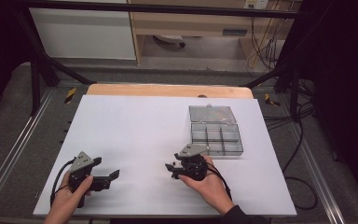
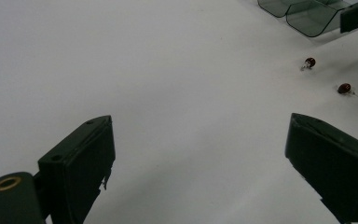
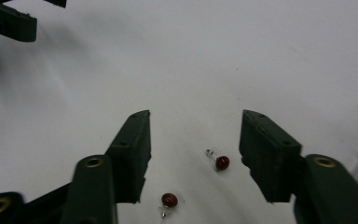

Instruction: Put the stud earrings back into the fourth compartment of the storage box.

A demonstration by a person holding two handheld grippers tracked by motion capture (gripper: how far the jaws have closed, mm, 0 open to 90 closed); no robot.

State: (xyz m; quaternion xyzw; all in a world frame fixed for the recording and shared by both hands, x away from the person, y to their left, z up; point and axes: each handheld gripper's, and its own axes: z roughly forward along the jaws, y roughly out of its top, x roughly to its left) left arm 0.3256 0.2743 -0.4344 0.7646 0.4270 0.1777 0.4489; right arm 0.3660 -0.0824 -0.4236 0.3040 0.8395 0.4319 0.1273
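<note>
Two small dark red beads with short clear stems lie on the white table. One bead (image 3: pixel 222 162) rests between the jaws of my right gripper (image 3: pixel 196 119), close to the right-hand jaw. The other bead (image 3: pixel 169 199) lies nearer the camera, by the left-hand jaw. The jaws stand apart and touch neither bead. My right gripper (image 1: pixel 171 167) is held low over the table in front of the clear box. My left gripper (image 1: pixel 106 168) sits at the front left with its jaws wide and nothing between them (image 2: pixel 198 126). From there the beads (image 2: pixel 310 61) (image 2: pixel 344 87) appear off to the right.
A clear plastic compartment box (image 1: pixel 216 137) with its lid (image 1: pixel 212 113) folded back stands on the right half of the white sheet (image 1: pixel 135 126); its rim (image 2: pixel 307 16) lies just behind the beads. A wooden table edge (image 1: pixel 168 90) runs along the back. Cables hang at the right.
</note>
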